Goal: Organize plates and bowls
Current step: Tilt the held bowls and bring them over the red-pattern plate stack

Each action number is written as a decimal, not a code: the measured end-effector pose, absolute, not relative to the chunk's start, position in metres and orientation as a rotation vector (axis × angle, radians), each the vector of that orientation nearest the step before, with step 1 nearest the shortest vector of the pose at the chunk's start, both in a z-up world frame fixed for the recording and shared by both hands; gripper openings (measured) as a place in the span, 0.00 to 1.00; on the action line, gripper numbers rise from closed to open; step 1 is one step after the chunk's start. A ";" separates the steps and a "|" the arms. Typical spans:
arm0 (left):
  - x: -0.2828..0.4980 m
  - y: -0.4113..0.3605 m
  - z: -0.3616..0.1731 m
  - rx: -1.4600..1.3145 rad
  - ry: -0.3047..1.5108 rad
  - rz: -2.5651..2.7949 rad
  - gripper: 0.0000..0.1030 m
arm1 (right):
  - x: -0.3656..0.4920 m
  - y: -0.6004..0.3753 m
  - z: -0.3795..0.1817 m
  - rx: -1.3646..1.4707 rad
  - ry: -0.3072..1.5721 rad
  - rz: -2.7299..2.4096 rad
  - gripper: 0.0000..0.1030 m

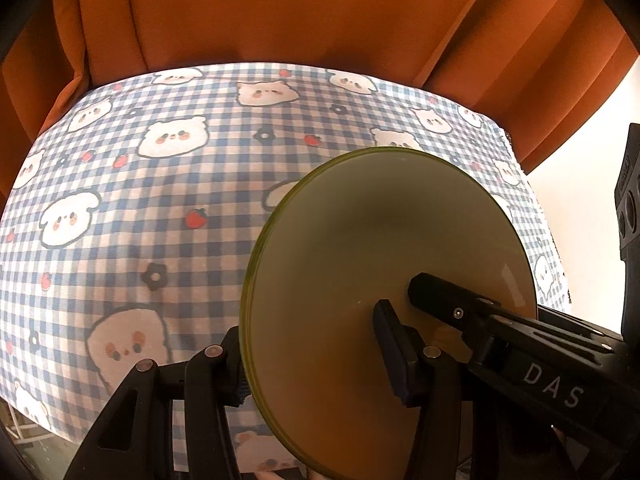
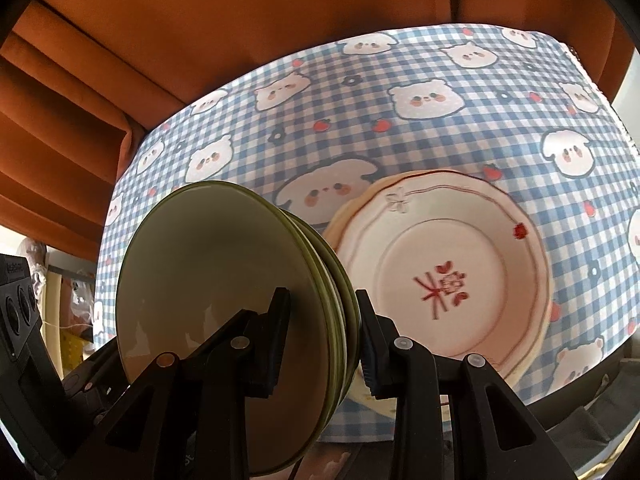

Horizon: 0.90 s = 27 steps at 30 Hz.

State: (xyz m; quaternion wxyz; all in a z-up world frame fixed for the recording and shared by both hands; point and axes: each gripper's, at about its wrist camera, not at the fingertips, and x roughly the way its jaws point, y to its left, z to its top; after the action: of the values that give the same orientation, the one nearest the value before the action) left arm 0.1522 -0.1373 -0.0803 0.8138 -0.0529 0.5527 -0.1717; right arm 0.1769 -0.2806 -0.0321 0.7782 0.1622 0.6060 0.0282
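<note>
A stack of green plates point(image 2: 224, 280) is held on edge above the checked tablecloth point(image 2: 440, 140). My right gripper point(image 2: 322, 314) is shut on the stack's rim, one finger on the concave face and one behind. In the left wrist view the same green stack point(image 1: 360, 240) shows its hollow face. My left gripper point(image 1: 312, 348) is shut on its lower rim, with one finger inside and one behind. The right gripper's black finger point(image 1: 448, 296) reaches onto the plate from the right. A stack of white plates with red markings point(image 2: 440, 272) lies flat on the cloth, just right of the green stack.
Orange curtain point(image 1: 280, 12) hangs behind the table's far edge. The blue-and-white cloth with bear prints point(image 1: 140, 200) spreads out to the left of the green plates. A black camera housing point(image 2: 16, 300) sits at the left edge, with clutter beyond the table's left side.
</note>
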 end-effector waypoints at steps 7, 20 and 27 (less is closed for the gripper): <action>0.148 -0.164 -0.082 -0.131 1.177 -0.358 0.50 | 0.173 -0.307 -0.032 0.340 1.308 0.064 0.35; 0.143 -0.209 -0.087 -0.168 1.172 -0.323 0.50 | 0.172 -0.350 -0.038 0.306 1.315 0.095 0.35; 0.147 -0.232 -0.091 -0.172 1.178 -0.327 0.50 | 0.174 -0.374 -0.042 0.298 1.318 0.094 0.35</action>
State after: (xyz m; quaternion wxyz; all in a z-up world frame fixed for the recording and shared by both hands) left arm 0.1469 -0.2323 -0.0912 0.8154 -0.0808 0.5523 -0.1534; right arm 0.1744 -0.3744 -0.0416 0.7793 0.1381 0.6097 0.0435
